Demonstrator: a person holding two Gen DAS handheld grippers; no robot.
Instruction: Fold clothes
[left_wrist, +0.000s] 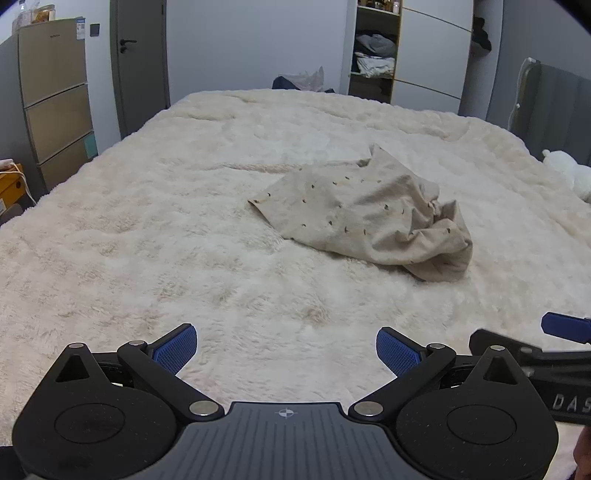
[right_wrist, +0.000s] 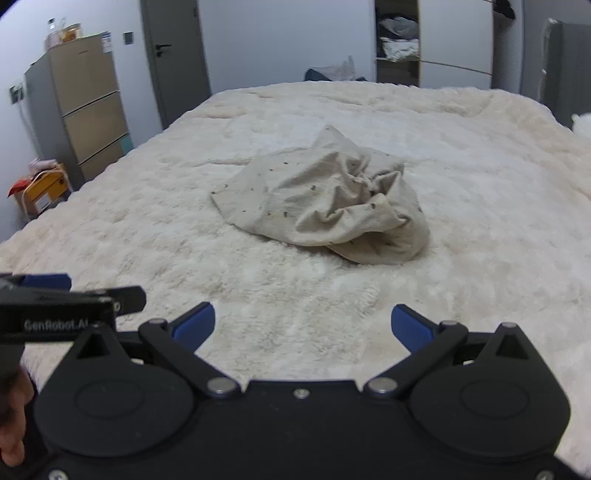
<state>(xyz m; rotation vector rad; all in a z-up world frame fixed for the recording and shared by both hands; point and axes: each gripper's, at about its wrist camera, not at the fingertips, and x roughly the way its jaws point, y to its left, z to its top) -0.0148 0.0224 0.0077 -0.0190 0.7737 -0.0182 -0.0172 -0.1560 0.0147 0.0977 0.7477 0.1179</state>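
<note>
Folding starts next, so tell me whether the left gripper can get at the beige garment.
Probably yes: the left gripper is open, and only bare fluffy blanket lies between it and the crumpled beige garment.

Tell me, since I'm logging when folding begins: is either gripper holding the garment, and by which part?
Nothing is held. The left gripper and right gripper are open, short of the crumpled beige garment on the bed.

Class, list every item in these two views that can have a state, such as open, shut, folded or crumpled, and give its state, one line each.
Left hand-held gripper: open, holding nothing, above the blanket.
Right hand-held gripper: open, holding nothing.
Beige garment: crumpled, unfolded, lying on the bed.
Fluffy blanket: spread over the bed.
Grey door: shut.
Wardrobe shelves: open to view, clothes piled inside.
Drawer cabinet: drawers shut.
</note>
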